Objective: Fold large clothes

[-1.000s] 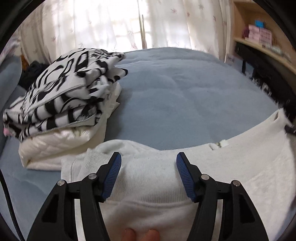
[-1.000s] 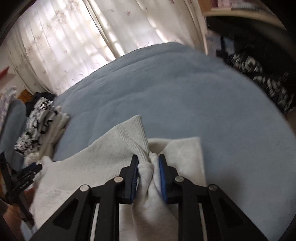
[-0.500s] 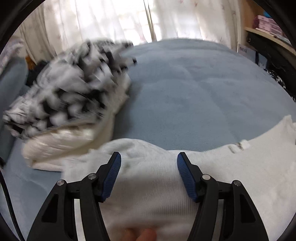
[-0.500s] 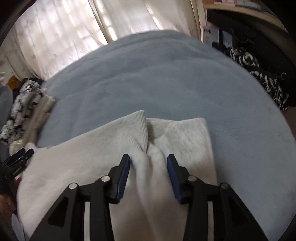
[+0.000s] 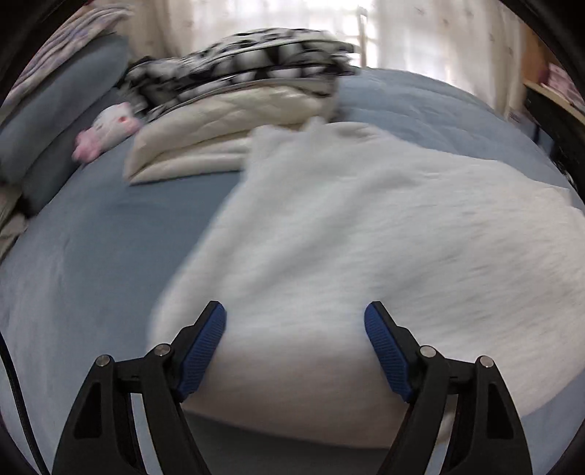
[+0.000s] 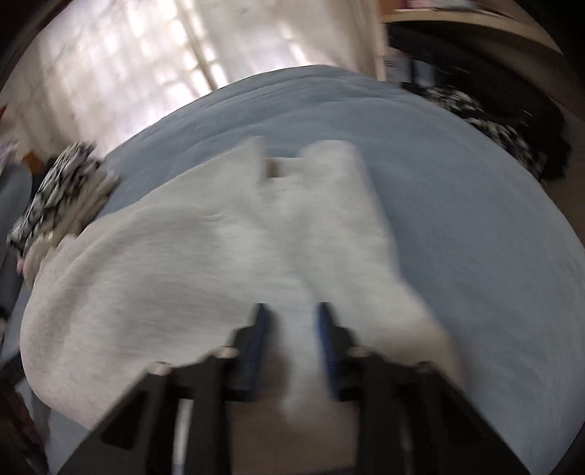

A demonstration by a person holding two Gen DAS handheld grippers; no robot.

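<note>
Where the blue bedspread [image 5: 91,263] covers the bed, it forms the work surface; curtained windows [image 6: 120,69] stand at 12 o'clock and a wooden shelf [image 6: 457,18] at 1 o'clock. A folded stack of black-and-white and cream clothes [image 5: 241,95] lies at 11 o'clock, beside a pink-and-white plush toy [image 5: 106,128] and a blue pillow [image 5: 47,109]. The white sweatshirt [image 5: 365,237] lies spread across the bedspread's centre, its far edge touching the stack. The left gripper [image 5: 294,350] is released, jaws wide apart above the sweatshirt's near hem. The right gripper [image 6: 292,347] is blurred; its jaws stand narrowly apart with white fabric between them, and I cannot tell whether they clamp it. Bare bedspread extends at 9 o'clock and 3 o'clock.
</note>
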